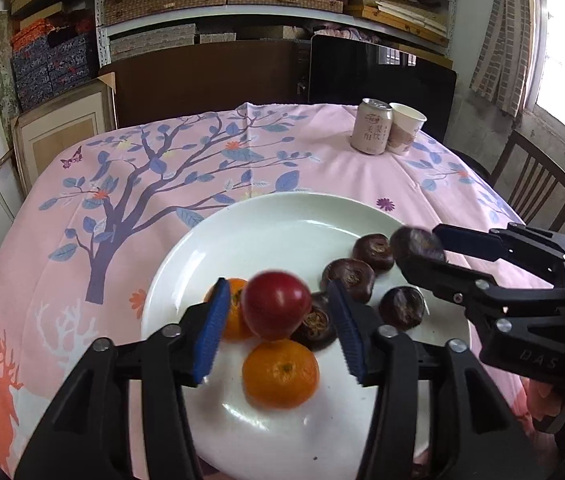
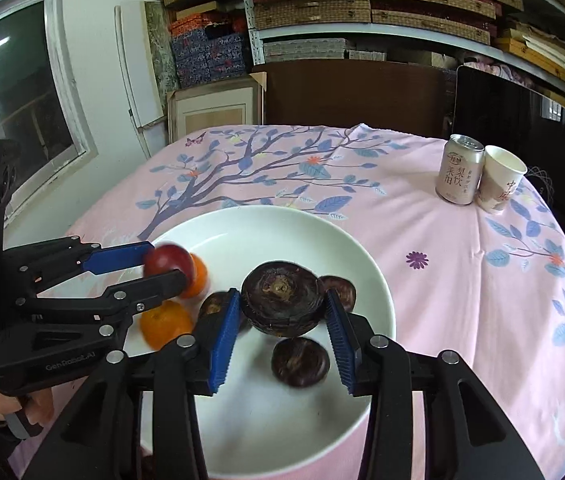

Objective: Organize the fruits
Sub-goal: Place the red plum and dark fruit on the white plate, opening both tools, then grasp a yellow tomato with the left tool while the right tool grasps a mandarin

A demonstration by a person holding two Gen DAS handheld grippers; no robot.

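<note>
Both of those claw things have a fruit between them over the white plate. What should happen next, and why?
Probably draw both grippers back off the plate. The red fruit sits between the left gripper jaws with gaps either side, and so does the dark fruit in the right gripper: both look released above the fruit already there.

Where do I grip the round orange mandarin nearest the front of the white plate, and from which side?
Grip the orange mandarin across its widest middle, pads on its left and right flanks, coming down from the near side. It sits stem-dimple up; bare white plate lies either side, while its far side is crowded.
</note>
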